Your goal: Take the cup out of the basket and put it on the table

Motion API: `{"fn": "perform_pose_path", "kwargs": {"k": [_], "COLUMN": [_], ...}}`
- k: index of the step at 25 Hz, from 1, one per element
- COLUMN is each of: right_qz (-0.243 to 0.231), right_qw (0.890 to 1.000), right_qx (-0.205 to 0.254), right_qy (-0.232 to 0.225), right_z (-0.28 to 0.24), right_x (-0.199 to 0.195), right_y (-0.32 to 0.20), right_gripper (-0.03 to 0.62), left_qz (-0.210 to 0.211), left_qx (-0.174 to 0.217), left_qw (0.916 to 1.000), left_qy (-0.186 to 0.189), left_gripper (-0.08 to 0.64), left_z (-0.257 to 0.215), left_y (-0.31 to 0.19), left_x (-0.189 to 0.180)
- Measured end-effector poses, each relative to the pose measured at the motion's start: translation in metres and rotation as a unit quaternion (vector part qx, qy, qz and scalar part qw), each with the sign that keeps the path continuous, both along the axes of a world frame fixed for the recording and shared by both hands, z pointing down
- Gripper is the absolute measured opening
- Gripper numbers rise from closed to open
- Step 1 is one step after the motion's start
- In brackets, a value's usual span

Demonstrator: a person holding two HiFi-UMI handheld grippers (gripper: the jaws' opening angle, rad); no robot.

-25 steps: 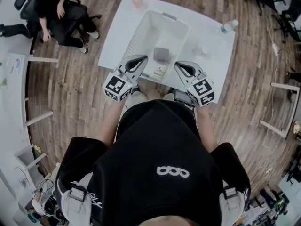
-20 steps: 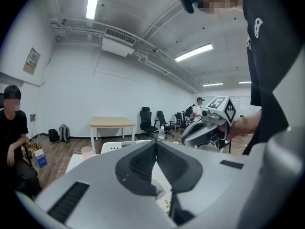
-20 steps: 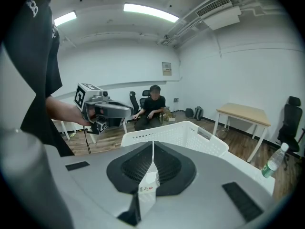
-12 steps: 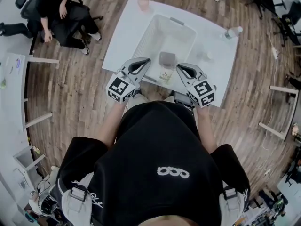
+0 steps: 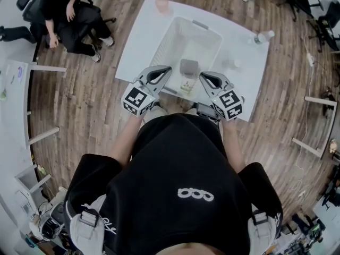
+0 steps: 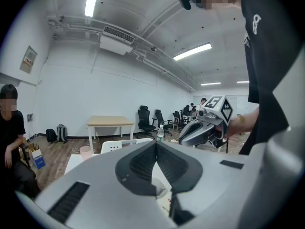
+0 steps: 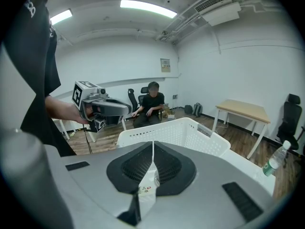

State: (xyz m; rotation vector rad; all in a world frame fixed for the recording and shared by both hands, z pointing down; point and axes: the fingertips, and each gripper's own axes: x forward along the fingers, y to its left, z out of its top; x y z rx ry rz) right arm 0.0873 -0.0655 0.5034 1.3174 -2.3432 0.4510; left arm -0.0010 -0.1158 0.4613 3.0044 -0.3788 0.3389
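A white perforated basket [image 5: 175, 33] stands on the white table [image 5: 139, 41]. Inside, near its front wall, lie a grey blocky object [image 5: 188, 66] and a small white printed container [image 5: 185, 84]; I cannot tell which one is the cup. My left gripper [image 5: 164, 69] hovers at the basket's front left corner, shut and empty. My right gripper [image 5: 202, 75] hovers at the front right corner, also shut and empty. In the right gripper view the closed jaws [image 7: 153, 144] point over the basket [image 7: 190, 130], with the printed container [image 7: 147, 185] showing just below them.
A pink cup [image 5: 161, 3] stands at the table's far left, with a water bottle [image 5: 262, 35] and a small clear cup [image 5: 232, 63] to the right of the basket. A person sits on a chair [image 5: 66, 12] beyond the table's left side. Wooden floor surrounds the table.
Both grippers have crept slightly forward toward the basket's front edge and stay shut. Nothing in the basket has moved.
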Motion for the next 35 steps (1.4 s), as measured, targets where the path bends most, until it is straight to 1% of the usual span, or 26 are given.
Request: {"fn": "perform_pose_path", "kwargs": {"k": [5, 7, 9, 12, 14, 16, 17, 19, 21, 25, 28, 30, 31, 33, 35], "right_qz": [0.003, 0.005, 0.009, 0.019, 0.03, 0.044, 0.052, 0.066, 0.081, 0.108, 0.127, 0.138, 0.143, 0.151, 0.159], "right_qw": [1.0, 1.0, 1.0, 1.0, 0.999, 0.999, 0.998, 0.997, 0.996, 0.993, 0.991, 0.989, 0.989, 0.987, 0.986], "right_qx": [-0.001, -0.001, -0.001, -0.003, -0.005, -0.007, -0.008, -0.01, -0.013, -0.019, -0.023, -0.025, -0.027, -0.029, -0.031], "right_qy": [-0.003, -0.006, -0.008, -0.013, -0.017, -0.02, -0.021, -0.024, -0.026, -0.031, -0.034, -0.036, -0.037, -0.039, -0.041], "right_z": [0.001, 0.002, 0.004, 0.006, 0.008, 0.01, 0.011, 0.012, 0.014, 0.018, 0.021, 0.024, 0.025, 0.028, 0.029], "right_x": [0.001, -0.001, -0.002, -0.001, 0.003, 0.008, 0.011, 0.018, 0.025, 0.035, 0.042, 0.047, 0.049, 0.054, 0.057], "right_y": [-0.003, -0.003, -0.001, 0.003, 0.008, 0.013, 0.017, 0.023, 0.029, 0.043, 0.053, 0.058, 0.062, 0.067, 0.071], "right_gripper": [0.031, 0.031, 0.031, 0.031, 0.031, 0.031, 0.031, 0.031, 0.031, 0.031, 0.031, 0.031, 0.031, 0.031, 0.031], "left_qz": [0.008, 0.026, 0.057, 0.114, 0.154, 0.195, 0.217, 0.258, 0.294, 0.346, 0.374, 0.386, 0.39, 0.396, 0.399], "left_qx": [-0.004, 0.003, 0.014, 0.029, 0.038, 0.051, 0.061, 0.083, 0.092, 0.096, 0.098, 0.095, 0.091, 0.084, 0.079], "left_qw": [0.9999, 0.9994, 0.9972, 0.9891, 0.9797, 0.9653, 0.9552, 0.9304, 0.9062, 0.8646, 0.8363, 0.8207, 0.8143, 0.8044, 0.7969], "left_qy": [-0.01, -0.023, -0.045, -0.088, -0.122, -0.166, -0.192, -0.246, -0.289, -0.351, -0.389, -0.411, -0.42, -0.435, -0.447], "left_gripper": [0.009, 0.009, 0.009, 0.009, 0.009, 0.009, 0.009, 0.009, 0.009, 0.011, 0.011, 0.011, 0.012, 0.013, 0.025], "left_z": [0.002, 0.006, 0.012, 0.028, 0.045, 0.065, 0.077, 0.1, 0.123, 0.164, 0.192, 0.208, 0.216, 0.23, 0.241], "left_y": [-0.004, -0.004, 0.0, 0.009, 0.014, 0.02, 0.023, 0.029, 0.034, 0.042, 0.045, 0.047, 0.048, 0.05, 0.051], "left_x": [0.007, 0.015, 0.025, 0.043, 0.053, 0.062, 0.065, 0.07, 0.075, 0.081, 0.085, 0.086, 0.086, 0.087, 0.087]}}
